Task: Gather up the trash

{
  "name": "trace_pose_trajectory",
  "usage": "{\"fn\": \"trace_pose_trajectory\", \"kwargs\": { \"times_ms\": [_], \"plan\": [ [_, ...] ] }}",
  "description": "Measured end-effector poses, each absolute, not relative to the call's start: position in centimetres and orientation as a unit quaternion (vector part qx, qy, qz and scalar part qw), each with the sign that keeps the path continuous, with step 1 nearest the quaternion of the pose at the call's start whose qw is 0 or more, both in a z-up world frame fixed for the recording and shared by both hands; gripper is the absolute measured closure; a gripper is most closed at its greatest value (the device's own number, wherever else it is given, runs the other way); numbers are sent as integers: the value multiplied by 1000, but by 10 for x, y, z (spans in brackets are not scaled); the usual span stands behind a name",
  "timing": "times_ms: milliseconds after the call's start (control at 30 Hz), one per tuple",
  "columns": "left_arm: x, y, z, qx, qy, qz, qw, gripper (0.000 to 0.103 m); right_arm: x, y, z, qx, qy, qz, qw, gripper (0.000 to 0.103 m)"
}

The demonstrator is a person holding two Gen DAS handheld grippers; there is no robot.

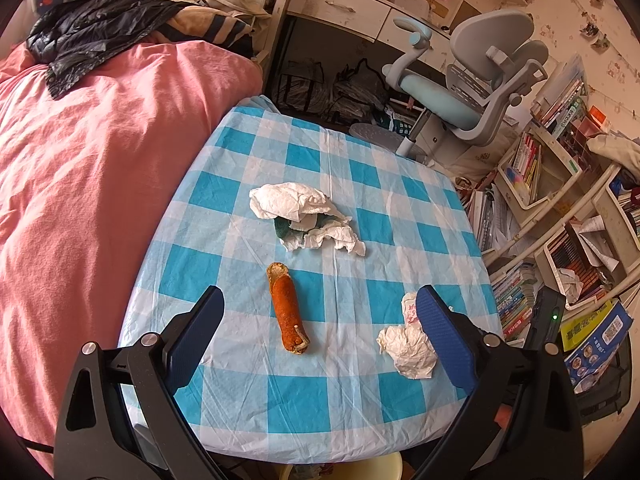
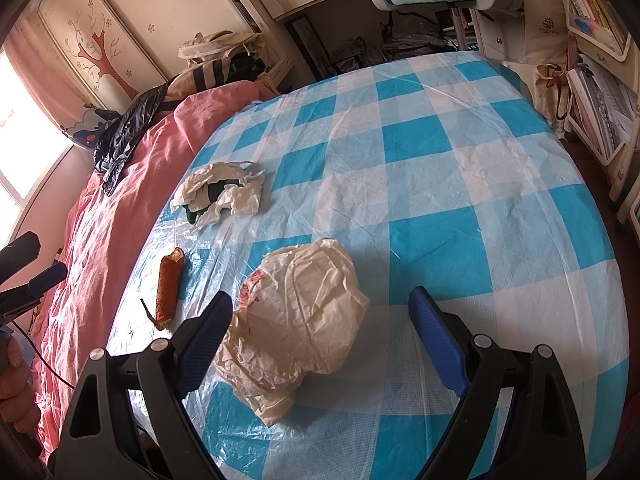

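Over the checked table (image 2: 460, 184), both grippers' fingers (image 2: 438, 342) spread wide, empty.

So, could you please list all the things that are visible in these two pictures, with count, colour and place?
crumpled tissue pile: one, white with a dark green piece inside, table middle.
orange peel roll: one, orange, nearer than the pile.
crumpled wrapper: one, white with red print, between the right fingers.
table: one, blue and white checked cover.
bed: one, pink cover, left of the table.
dark jacket: one, on the bed.
desk chair: one, grey and light blue, beyond the table.
bookshelves: right side, full.
left hand-held gripper: open.
right hand-held gripper: open.
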State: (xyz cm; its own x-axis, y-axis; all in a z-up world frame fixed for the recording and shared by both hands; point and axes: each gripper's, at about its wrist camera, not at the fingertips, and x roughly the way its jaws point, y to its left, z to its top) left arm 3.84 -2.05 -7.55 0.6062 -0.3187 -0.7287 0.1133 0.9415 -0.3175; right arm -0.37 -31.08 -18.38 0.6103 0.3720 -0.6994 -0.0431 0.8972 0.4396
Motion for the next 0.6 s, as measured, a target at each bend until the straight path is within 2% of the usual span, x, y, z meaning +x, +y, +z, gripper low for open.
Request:
{"fn": "trace_pose_trajectory", "kwargs": {
  "times_ms": [333,433,600],
  "plan": [
    [47,-7,-90,-126,440,-79,886,10,-1,-311,-183,190,433,115,874,18],
    [55,2,-103,-136,453,-59,879,10,0,-317,-183,197,436,115,871,24],
    [63,14,-122,-147,470,-28,870,10,1,-330,-185,226,443,119,859,44]
  ]
}}
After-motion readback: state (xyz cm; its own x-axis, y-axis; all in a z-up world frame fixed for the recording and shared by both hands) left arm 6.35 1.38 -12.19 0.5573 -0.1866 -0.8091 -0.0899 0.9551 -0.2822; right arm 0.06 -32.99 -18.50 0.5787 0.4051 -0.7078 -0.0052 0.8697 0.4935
